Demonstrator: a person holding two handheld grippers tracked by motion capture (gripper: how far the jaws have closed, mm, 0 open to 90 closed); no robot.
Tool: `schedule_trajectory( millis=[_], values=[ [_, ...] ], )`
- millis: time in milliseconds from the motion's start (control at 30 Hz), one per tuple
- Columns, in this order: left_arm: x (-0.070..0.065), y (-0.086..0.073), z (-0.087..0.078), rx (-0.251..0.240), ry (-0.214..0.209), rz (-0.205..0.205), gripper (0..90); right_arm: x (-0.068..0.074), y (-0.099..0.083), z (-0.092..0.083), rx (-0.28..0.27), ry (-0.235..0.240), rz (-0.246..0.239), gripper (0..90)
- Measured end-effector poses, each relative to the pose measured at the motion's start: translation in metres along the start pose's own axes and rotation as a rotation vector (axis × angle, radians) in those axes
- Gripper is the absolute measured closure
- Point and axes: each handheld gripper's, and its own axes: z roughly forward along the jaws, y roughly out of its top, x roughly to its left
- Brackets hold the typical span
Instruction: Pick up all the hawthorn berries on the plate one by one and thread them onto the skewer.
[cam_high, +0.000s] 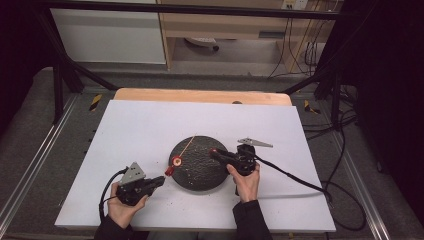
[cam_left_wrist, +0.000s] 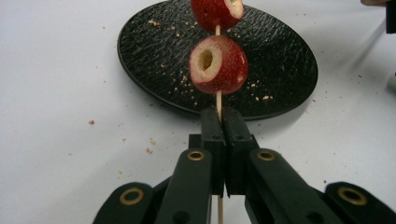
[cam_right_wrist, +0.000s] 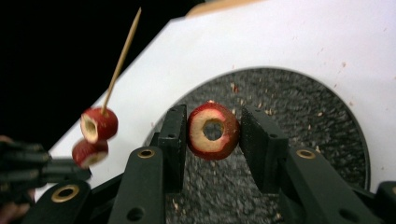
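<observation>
Left gripper (cam_left_wrist: 219, 122) clamped tight on the skewer (cam_left_wrist: 217, 99), near the table's (cam_high: 140, 125) front edge, left of the plate (cam_left_wrist: 280, 60). Two cored red fruits (cam_left_wrist: 218, 59) threaded on the skewer, hanging over the plate's left rim, stick tip slanting toward the far edge. Right gripper (cam_right_wrist: 212, 133) closed on a third cored fruit (cam_right_wrist: 213, 130), pads pressing both sides, hole facing its camera, above the black plate near the table's middle. Crumbs (cam_left_wrist: 149, 150) scattered on plate and table.

Both grippers, left (cam_high: 159, 181) and right (cam_high: 216, 153), were black, brass-ringed at the pivots, grey-plated on top, trailing black cables; the sleeves were dark.
</observation>
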Motion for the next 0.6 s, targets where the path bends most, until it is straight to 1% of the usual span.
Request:
schedule_trajectory(
  millis=[167,200,333,600],
  values=[
    [-0.006,0.004,0.004,-0.007,0.003,-0.003,88.3,0.0,-0.003,-0.005,-0.109,0.011,0.04,63.0],
    [-0.007,0.004,0.005,-0.008,0.005,-0.006,88.2,0.0,-0.004,-0.006,-0.129,0.014,0.035,63.0],
    [-0.011,0.007,0.009,-0.014,0.013,-0.013,88.3,0.001,-0.004,-0.007,-0.21,0.027,0.056,63.0],
    [-0.019,0.012,0.016,-0.034,0.017,-0.023,88.2,0.003,0.001,-0.009,-0.342,0.045,0.09,63.0]
  ],
)
